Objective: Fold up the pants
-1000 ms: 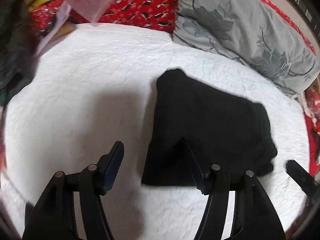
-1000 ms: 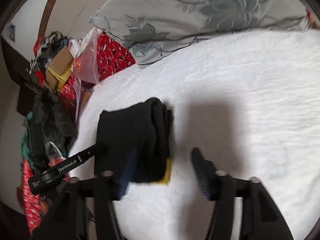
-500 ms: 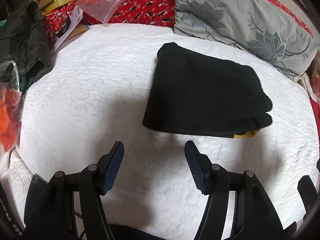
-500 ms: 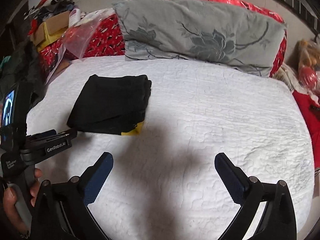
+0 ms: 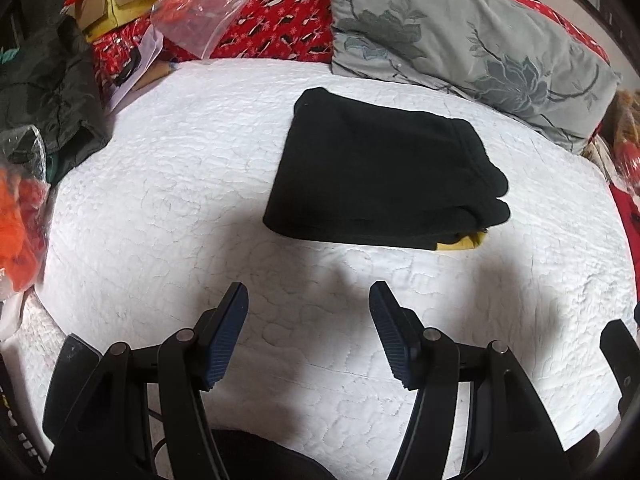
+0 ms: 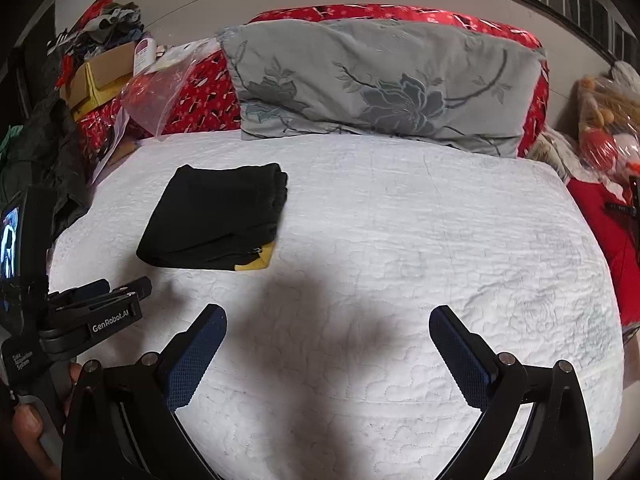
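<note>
The black pants (image 5: 380, 176) lie folded into a compact rectangle on the white quilted bed (image 5: 160, 208), with a bit of yellow fabric showing at the near right corner. In the right wrist view the pants (image 6: 216, 216) sit left of centre. My left gripper (image 5: 308, 296) is open and empty, held back from the pants' near edge. My right gripper (image 6: 328, 316) is open wide and empty, to the right of the pants and nearer the bed's front. The left gripper also shows at the left edge of the right wrist view (image 6: 116, 292).
A grey floral pillow (image 6: 384, 84) leans at the head of the bed. A clear plastic bag (image 5: 200, 16), cardboard boxes (image 6: 104, 76) and dark clothing (image 5: 44, 80) crowd the left side. Red fabric and bagged items (image 6: 608, 128) lie at the right.
Both grippers have pulled back from the folded pants toward the bed's front. The right gripper has opened wider. The pants lie still.
</note>
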{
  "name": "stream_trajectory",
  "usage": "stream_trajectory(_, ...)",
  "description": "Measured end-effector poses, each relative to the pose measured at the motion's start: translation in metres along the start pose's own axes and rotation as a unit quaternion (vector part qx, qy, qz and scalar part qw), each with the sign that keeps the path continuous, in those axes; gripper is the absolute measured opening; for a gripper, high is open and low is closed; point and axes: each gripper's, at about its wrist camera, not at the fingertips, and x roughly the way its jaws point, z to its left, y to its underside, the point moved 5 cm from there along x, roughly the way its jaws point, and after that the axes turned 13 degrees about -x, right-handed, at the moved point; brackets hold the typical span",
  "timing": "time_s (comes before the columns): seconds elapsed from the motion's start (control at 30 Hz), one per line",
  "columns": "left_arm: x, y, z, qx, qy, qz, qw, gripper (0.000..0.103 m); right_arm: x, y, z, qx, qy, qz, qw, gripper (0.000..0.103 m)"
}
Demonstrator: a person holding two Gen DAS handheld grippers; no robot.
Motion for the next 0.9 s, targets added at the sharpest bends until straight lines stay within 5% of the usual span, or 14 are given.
stream_trajectory(0.67,-0.013,0.006,-0.019,0.028,0.014,-0.019,0.9993,0.062,-0.004,0.009,-0.024,0.033,0.024,-0.014,0.999,0.102)
stream_trajectory(0.9,-0.012,0.004,-0.021,0.011,0.046,-0.001,0.9989,0.062,-0.005,0.009,-0.023,0.032,0.026,-0.017,0.999,0.102)
